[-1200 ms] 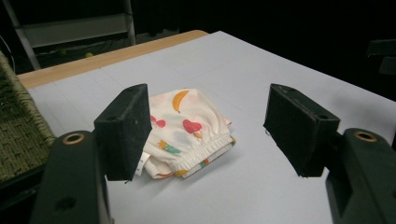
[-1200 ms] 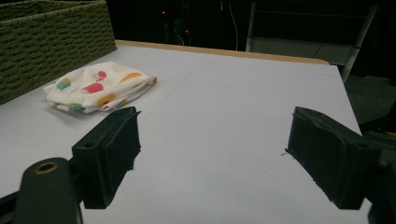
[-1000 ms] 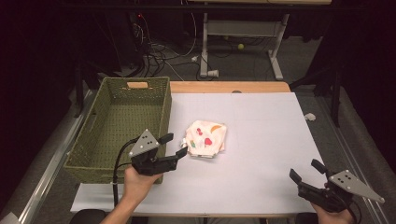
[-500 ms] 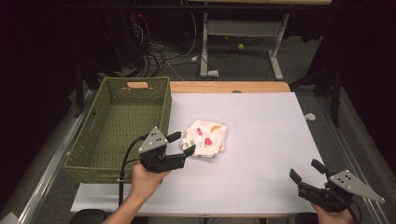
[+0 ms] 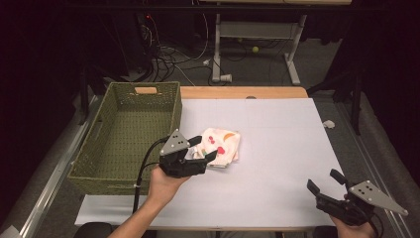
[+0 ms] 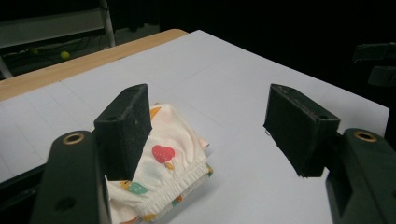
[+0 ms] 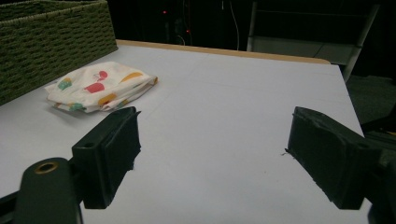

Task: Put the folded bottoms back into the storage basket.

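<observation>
A folded white cloth (image 5: 224, 145) with red, orange and green prints lies on the white table top (image 5: 282, 139), just right of the basket. My left gripper (image 5: 204, 148) stands open at the cloth's near left edge. In the left gripper view one pad (image 6: 125, 130) is over the cloth (image 6: 166, 161) and the other pad is over bare table to its right. My right gripper (image 5: 324, 180) is open at the table's near right corner with nothing between its fingers. From the right gripper (image 7: 217, 135) the cloth (image 7: 100, 86) lies far ahead on the left.
A green woven basket (image 5: 126, 136) with nothing visible inside stands at the table's left side, close to the cloth; its wall (image 7: 51, 37) also appears in the right gripper view. A wooden strip (image 5: 242, 92) runs along the far table edge. Cables and desk legs lie beyond.
My left gripper has moved right and forward, from beside the basket's near corner to the cloth's edge. It stays open. The right gripper has not moved.
</observation>
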A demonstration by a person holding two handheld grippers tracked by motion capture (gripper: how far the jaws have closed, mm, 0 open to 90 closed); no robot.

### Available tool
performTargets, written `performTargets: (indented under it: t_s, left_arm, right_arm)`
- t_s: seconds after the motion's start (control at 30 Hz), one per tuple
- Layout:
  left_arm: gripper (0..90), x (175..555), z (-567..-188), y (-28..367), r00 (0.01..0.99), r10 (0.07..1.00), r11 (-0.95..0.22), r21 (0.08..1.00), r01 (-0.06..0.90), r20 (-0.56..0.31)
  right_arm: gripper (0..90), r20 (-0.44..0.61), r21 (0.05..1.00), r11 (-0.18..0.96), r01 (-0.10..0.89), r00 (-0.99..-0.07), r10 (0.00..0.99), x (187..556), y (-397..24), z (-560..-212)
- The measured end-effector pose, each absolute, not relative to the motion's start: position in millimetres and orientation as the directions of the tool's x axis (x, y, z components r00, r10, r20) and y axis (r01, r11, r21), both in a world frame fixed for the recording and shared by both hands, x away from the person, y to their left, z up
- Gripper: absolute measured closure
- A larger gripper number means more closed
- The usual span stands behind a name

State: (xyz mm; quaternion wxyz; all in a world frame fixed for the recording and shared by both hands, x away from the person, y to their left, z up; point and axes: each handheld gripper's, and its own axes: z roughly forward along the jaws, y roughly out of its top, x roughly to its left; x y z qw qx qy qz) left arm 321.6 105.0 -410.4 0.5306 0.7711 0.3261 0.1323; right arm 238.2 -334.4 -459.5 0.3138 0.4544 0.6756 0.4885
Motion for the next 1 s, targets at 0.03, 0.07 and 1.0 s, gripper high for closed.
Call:
performTargets:
  t_s: [0.03,0.07,1.0]
  left_arm:
    - [30.2,322.8,-409.7,103.4,0.752,0.643,-0.225,0.903,0.365,-0.144]
    - [30.2,322.8,-409.7,103.4,0.752,0.643,-0.225,0.903,0.365,-0.144]
    - [30.1,376.0,-394.3,76.8,0.722,0.675,-0.288,0.846,0.448,-0.153]
  right_arm:
    - [17.6,0.020,0.945,0.110,0.307,-0.390,0.921,238.2,-334.4,-459.5]
    - [17.6,0.021,0.945,0.109,0.308,-0.390,0.921,238.2,-334.5,-459.5]
    - [17.6,0.024,0.945,0.108,0.309,-0.394,0.919,238.4,-334.8,-459.6]
